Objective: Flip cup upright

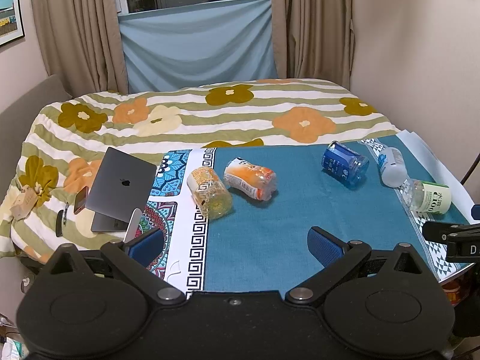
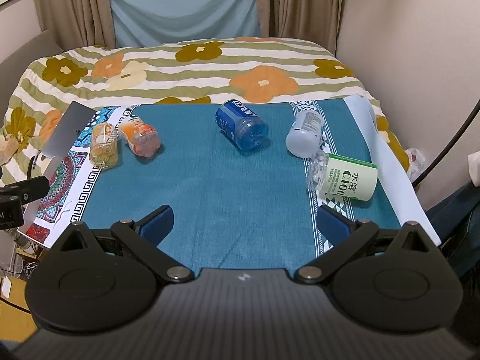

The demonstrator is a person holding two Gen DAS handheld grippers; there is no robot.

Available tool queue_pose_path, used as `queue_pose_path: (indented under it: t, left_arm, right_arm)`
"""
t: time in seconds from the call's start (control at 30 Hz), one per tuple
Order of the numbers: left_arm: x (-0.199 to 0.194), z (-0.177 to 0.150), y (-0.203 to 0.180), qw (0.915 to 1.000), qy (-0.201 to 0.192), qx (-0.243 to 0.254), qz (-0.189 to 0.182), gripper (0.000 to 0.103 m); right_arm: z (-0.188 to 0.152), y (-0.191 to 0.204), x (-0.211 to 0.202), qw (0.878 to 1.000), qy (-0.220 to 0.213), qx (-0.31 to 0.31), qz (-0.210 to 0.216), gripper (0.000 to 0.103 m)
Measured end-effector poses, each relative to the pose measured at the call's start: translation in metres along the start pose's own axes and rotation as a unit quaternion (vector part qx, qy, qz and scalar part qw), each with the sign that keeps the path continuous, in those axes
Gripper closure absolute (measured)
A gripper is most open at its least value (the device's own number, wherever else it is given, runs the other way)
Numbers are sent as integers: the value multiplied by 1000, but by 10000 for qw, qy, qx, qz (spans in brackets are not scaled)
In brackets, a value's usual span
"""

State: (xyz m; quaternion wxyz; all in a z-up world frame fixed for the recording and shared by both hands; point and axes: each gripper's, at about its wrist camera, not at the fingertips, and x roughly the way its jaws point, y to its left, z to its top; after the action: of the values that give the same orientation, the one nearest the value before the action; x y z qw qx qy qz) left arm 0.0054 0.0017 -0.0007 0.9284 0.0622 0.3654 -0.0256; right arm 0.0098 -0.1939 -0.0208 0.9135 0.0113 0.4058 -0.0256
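Several plastic cups cut from bottles lie on their sides on a teal cloth [image 1: 264,234] [image 2: 210,186]: a yellow cup [image 1: 210,193] [image 2: 103,147], an orange cup [image 1: 250,178] [image 2: 139,138], a blue cup [image 1: 345,163] [image 2: 241,129], a white cup [image 1: 393,166] [image 2: 304,133] and a green-labelled cup [image 1: 427,196] [image 2: 345,177]. My left gripper [image 1: 235,244] is open and empty above the cloth's near edge, short of the yellow and orange cups. My right gripper [image 2: 244,223] is open and empty, near the green-labelled cup.
The cloth lies over a table in front of a bed with a floral blanket [image 1: 195,114]. A grey laptop [image 1: 120,186] and a phone [image 1: 81,199] lie on the bed at the left. A wall [image 1: 420,45] stands at the right.
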Motion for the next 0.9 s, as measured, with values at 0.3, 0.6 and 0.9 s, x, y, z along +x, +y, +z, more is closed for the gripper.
queue_pose_path:
  t: [0.3,0.6,0.9]
  left_arm:
    - [0,-2,2,10000,-14,-22,22,0]
    - [-1,-3,4,10000,-3,-42,14,0]
    - [-3,-5,5,10000,-20,-48,3,0]
  right_arm:
    - [0,1,0,10000,1,-6,0,0]
    - [0,1,0,10000,-1,0,2,0]
    - [-1,1,-1,10000,-6,2,0,0]
